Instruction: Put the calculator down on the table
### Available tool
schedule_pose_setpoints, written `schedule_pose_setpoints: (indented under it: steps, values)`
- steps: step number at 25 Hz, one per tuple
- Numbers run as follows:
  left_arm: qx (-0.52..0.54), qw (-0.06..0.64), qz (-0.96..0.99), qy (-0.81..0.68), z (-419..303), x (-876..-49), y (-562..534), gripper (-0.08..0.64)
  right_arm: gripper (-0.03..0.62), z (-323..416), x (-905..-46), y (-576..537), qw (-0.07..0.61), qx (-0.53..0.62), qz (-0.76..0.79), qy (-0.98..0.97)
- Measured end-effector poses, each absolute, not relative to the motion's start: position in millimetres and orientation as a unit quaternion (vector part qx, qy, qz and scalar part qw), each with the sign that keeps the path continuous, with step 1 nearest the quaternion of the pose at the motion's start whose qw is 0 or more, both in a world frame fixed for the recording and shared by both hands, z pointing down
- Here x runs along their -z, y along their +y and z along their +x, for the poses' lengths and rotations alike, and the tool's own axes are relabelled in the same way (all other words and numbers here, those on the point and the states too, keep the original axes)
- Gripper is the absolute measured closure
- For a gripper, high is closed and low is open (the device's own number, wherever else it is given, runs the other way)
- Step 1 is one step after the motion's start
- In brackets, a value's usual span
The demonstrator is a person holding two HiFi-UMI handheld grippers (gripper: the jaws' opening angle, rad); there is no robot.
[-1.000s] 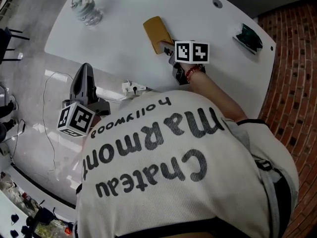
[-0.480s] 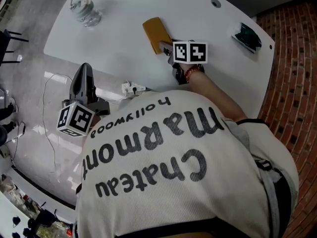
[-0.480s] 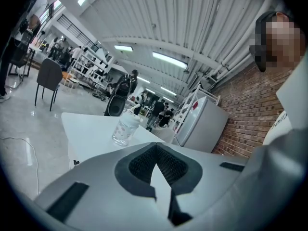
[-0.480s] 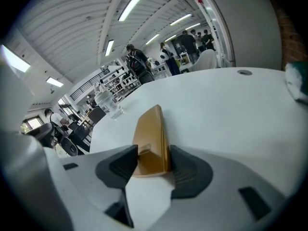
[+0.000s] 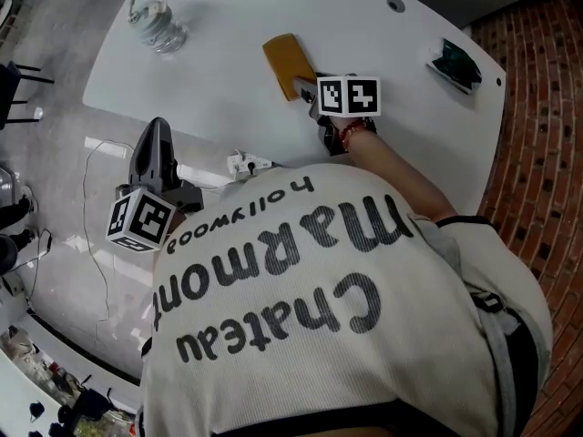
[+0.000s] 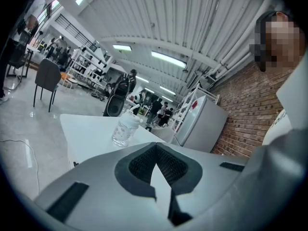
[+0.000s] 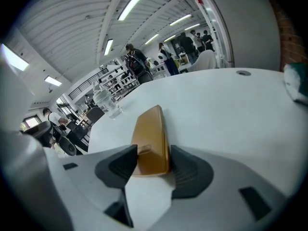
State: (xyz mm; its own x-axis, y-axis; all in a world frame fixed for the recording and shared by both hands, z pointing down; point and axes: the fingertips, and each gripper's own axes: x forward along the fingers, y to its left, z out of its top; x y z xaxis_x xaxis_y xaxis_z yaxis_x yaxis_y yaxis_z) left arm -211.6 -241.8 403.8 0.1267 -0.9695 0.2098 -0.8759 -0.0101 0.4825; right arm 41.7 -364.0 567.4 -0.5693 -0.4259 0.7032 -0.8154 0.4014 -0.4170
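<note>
An orange-brown calculator [image 5: 286,60] lies flat on the white table [image 5: 228,25]. In the right gripper view the calculator [image 7: 150,137] has its near end between the jaws of my right gripper [image 7: 151,166]. Those jaws are opening, and a thin gap shows at the right pad. In the head view the right gripper [image 5: 306,91] sits at the calculator's near end, under its marker cube. My left gripper [image 5: 157,133] hangs off the table's near edge above the floor. Seen in its own view, the left gripper [image 6: 155,150] is shut on nothing.
A clear plastic bottle [image 5: 157,24] stands at the table's far left corner. A dark green object [image 5: 455,65] lies near the right edge, with a cable hole [image 5: 393,5] beyond. A white power strip [image 5: 246,162] and cables lie on the floor by the table's near edge.
</note>
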Motion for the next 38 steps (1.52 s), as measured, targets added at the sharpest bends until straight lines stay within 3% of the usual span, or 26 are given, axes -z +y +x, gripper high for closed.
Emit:
schedule_pose_setpoints:
  steps: [38]
  values:
    - [0.086,0.273,0.696,-0.659,-228.2,-419.1,-234.1,0.558,0.364,37.9,-567.2,-366.1,0.278,-0.35,0.413,-0.794]
